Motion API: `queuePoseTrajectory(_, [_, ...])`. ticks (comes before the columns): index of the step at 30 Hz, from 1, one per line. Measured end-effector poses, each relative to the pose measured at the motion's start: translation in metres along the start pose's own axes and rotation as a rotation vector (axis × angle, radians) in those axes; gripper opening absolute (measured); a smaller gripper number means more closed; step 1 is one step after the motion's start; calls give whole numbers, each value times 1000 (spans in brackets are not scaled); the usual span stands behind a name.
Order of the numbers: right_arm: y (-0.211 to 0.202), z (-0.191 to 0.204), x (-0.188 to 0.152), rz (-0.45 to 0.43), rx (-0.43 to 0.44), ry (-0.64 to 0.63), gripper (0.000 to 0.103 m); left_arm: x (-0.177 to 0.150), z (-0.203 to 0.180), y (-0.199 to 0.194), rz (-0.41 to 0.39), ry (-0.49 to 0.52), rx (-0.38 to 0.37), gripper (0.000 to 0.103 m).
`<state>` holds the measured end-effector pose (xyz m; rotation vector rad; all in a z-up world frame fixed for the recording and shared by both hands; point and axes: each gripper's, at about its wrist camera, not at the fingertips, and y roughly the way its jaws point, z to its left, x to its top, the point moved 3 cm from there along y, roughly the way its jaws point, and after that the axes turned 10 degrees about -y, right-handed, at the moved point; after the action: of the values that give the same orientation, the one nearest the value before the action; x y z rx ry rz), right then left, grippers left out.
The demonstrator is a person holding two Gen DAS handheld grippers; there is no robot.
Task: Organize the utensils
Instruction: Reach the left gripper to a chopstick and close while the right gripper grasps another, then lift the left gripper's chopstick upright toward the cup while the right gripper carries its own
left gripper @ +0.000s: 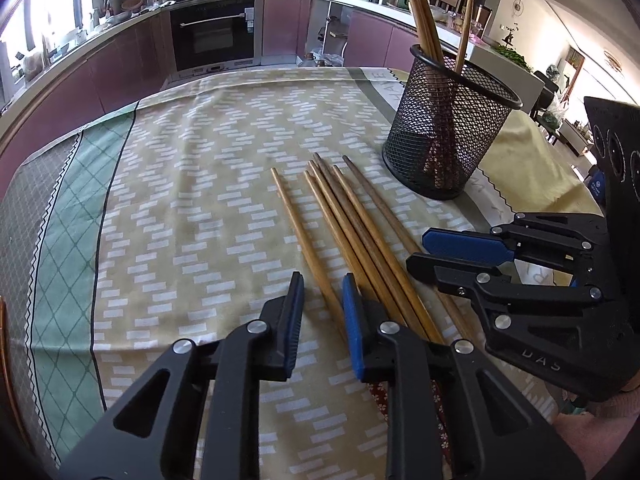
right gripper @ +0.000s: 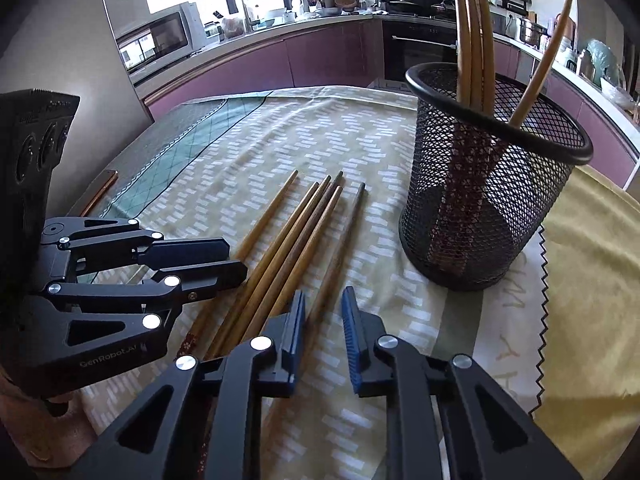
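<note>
Several wooden chopsticks (left gripper: 352,232) (right gripper: 288,248) lie side by side on the patterned tablecloth (left gripper: 192,200). A black mesh holder (left gripper: 448,128) (right gripper: 488,200) stands to their right with a few chopsticks (right gripper: 472,40) upright in it. My left gripper (left gripper: 322,280) (right gripper: 238,258) is low over the near ends, its jaws narrowly apart astride the leftmost chopstick (left gripper: 304,240); the pads do not press it. My right gripper (right gripper: 324,293) (left gripper: 418,249) likewise straddles the rightmost chopstick (right gripper: 344,240) with a small gap. The near ends are hidden under the grippers.
A yellow cloth (right gripper: 592,280) covers the table's right side past a zigzag hem. Purple kitchen cabinets (left gripper: 120,68), an oven (left gripper: 216,36) and cluttered counters ring the far side. A wooden edge (right gripper: 100,196) shows at the table's left.
</note>
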<state>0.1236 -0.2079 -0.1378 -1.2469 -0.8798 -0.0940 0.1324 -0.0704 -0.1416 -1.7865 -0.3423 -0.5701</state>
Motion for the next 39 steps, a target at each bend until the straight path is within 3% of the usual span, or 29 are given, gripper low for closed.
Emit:
queuePoseTrajectory(6, [-2,-5,-2,-16,31,56,7,0,5,-1,-1,-51,-19,9])
queuePoseTrajectory(20, [-31,-6,-2,-94,95,64,6,-1,2,-27,-46,-53,-54,8])
queuePoseTrajectory(28, [-51,-8,1,-146,136,63,6,6,-7,-52,-79,-36,-118,8])
queuePoseTrajectory(39, [-75,-14,7,-214,128,70,6,17,-14,-89,-132,-30,-220,8])
